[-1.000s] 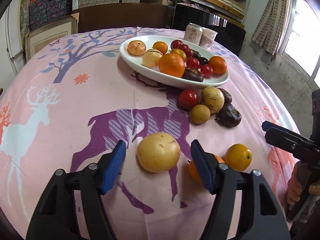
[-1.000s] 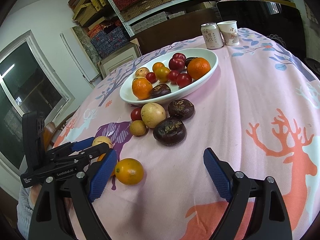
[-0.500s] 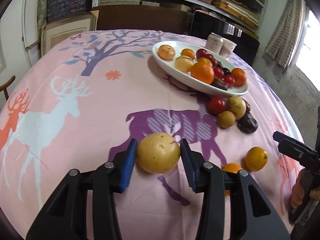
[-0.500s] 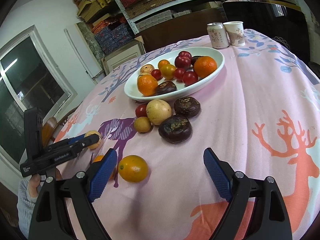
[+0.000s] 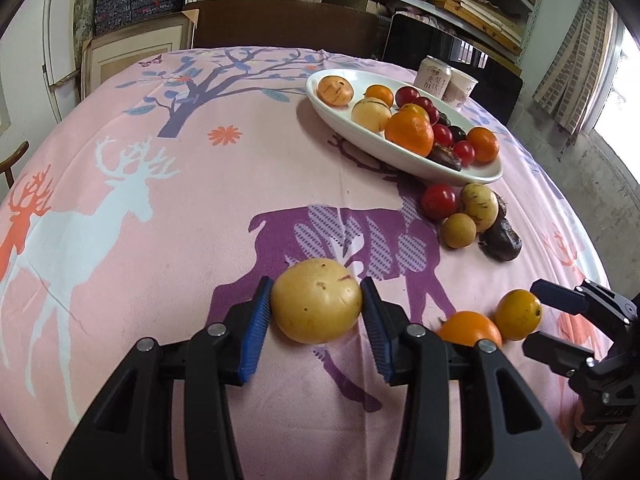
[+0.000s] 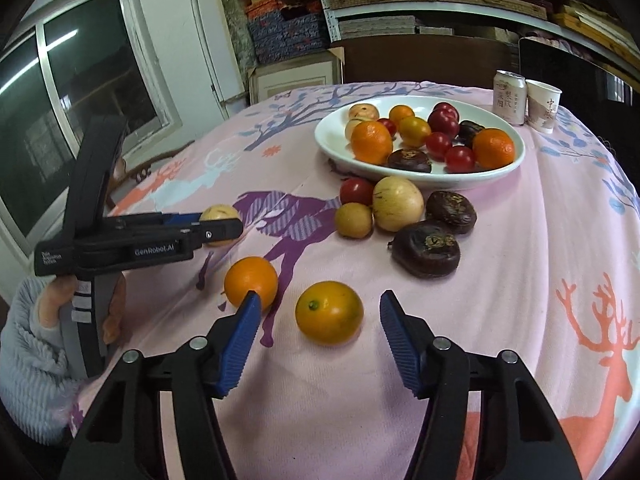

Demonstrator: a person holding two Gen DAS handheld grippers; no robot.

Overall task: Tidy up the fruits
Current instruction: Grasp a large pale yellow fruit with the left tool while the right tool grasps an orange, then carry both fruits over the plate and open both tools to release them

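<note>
My left gripper [image 5: 316,312] is shut on a pale yellow round fruit [image 5: 316,306], held just above the pink tablecloth; the fruit also shows in the right wrist view [image 6: 218,216]. My right gripper [image 6: 320,316] is open, its blue pads on either side of a yellow-orange citrus [image 6: 329,312], not touching it. An orange [image 6: 251,282] lies just left of it. A white oval dish [image 6: 420,178] at the back holds several oranges, red fruits and dark fruits; it also shows in the left wrist view [image 5: 356,136].
Loose fruits lie in front of the dish: a red one [image 6: 356,192], two yellowish ones [image 6: 398,202], two dark wrinkled ones [image 6: 426,248]. A can [image 6: 509,97] and paper cup [image 6: 543,105] stand behind the dish. Shelves and boxes lie beyond the table.
My left gripper closed on the pale yellow fruit. My right gripper moved left and forward, so the yellow-orange citrus now sits between its open pads.
</note>
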